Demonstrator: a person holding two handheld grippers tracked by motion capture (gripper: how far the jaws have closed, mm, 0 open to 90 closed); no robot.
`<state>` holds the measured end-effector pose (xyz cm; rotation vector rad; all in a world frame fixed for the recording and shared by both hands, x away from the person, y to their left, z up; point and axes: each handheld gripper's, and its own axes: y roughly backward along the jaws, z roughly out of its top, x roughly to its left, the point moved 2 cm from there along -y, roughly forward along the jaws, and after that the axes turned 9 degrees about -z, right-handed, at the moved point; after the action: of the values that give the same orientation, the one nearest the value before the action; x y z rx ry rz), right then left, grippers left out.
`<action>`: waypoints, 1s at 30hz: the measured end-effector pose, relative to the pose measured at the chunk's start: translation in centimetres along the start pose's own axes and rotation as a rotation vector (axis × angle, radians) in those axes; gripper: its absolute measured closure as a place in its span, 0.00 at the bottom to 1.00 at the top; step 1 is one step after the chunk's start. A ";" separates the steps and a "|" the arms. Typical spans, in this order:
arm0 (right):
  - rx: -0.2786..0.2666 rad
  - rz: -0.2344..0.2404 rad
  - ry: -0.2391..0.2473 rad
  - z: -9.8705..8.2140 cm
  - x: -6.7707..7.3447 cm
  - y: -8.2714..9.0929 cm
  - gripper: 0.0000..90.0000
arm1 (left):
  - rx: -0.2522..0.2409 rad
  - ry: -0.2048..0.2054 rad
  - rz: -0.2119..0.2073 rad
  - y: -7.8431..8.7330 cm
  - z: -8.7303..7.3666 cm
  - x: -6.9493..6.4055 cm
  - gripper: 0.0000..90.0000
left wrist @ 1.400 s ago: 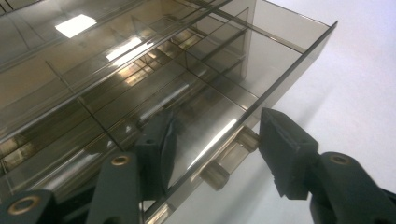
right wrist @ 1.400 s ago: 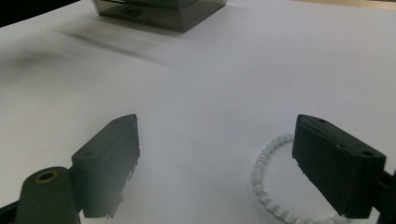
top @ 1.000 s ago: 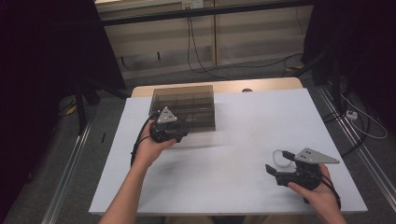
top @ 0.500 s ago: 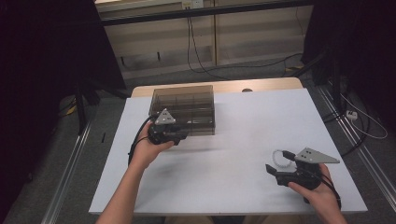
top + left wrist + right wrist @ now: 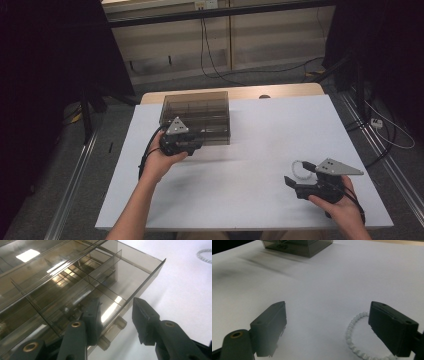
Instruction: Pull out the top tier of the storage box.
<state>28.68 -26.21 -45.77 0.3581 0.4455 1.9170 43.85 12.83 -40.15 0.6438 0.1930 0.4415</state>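
We see the left gripper (image 5: pixel 192 145) at the front of the smoky translucent plastic box with inner dividers (image 5: pixel 196 116), at the table's far left; its jaws stand apart astride the front wall and small handle (image 5: pixel 113 331). The right gripper (image 5: pixel 327 327) rests wide open, the white beaded bracelet (image 5: pixel 352 336) on the smooth white tabletop (image 5: pixel 260 150) just inside one jaw.
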 end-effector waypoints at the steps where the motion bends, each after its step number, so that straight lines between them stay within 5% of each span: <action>1: 0.002 -0.001 0.001 0.0 0.0 0.0 0.16 | -0.012 0.007 0.000 -0.1 0.0 0.0 0.62; 6: -0.001 0.000 0.001 0.0 0.1 0.0 0.16 | 0.011 0.004 0.018 -0.6 0.0 0.0 0.60; 17: 0.001 0.001 0.005 0.0 0.1 -0.1 0.16 | -0.025 0.030 0.012 -0.6 0.2 0.0 0.63; 30: 0.015 -0.020 0.004 0.3 -0.1 0.0 0.16 | -0.012 0.020 -0.012 2.0 0.0 -1.8 0.29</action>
<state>28.88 -26.30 -45.52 0.3586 0.4648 1.8961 41.59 13.42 -38.85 0.6259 0.2128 0.4373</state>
